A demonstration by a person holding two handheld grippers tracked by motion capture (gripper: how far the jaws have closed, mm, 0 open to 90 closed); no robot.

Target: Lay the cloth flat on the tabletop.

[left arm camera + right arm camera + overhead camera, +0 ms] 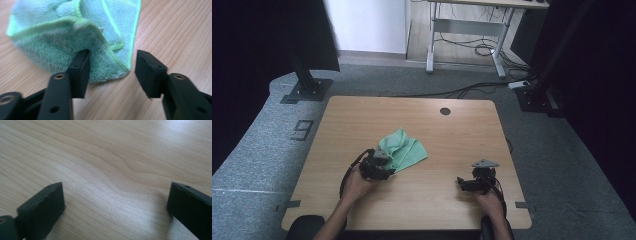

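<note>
Green microfibre cloth (75,37): soft, light, limp | I pinch its hemmed corner, frame centre | left gripper (111,72): spread, corner between jaws unpinched | right gripper (115,205): spread, empty

Dim room, dark at both sides — soft overhead light on the pale wooden table (437,145); glare top right in the right gripper view, near jaws blurred.
</note>
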